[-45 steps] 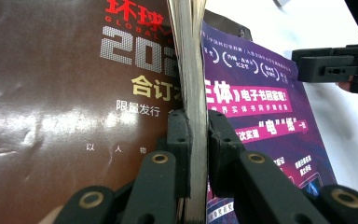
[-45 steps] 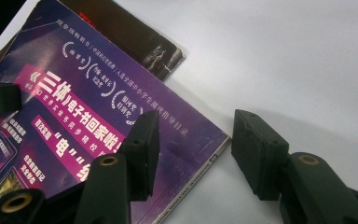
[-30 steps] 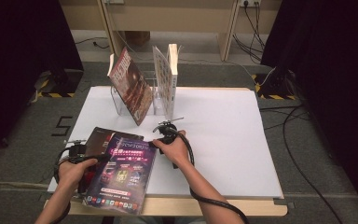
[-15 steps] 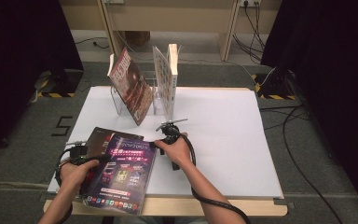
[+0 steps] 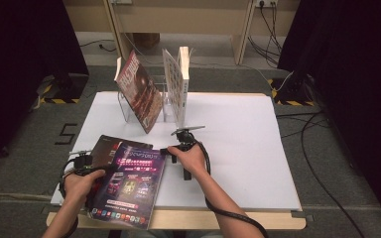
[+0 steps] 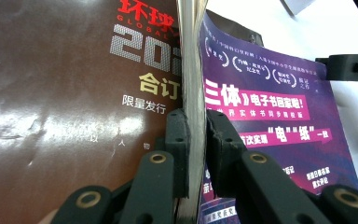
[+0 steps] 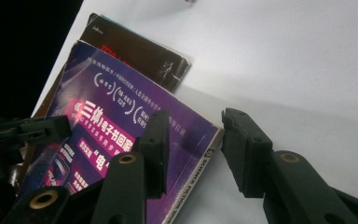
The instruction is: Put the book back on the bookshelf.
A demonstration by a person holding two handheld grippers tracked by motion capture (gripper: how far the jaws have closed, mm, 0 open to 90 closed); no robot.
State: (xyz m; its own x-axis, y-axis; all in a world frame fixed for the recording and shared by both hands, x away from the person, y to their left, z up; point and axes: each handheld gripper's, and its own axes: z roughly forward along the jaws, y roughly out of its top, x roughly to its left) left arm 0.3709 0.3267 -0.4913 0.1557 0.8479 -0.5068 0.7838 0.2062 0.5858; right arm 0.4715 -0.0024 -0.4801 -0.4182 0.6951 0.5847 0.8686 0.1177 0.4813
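Left claw clamps the glossy purple-covered magazine at the white counter's near left; right claw, half-wide, straddles its spine.

The left claw view shows pads pinching the page edge over a brown-covered magazine. The right claw's jaws have just been closing, not yet pressing the spine. Behind, a clear rack holds upright books on grey carpet.
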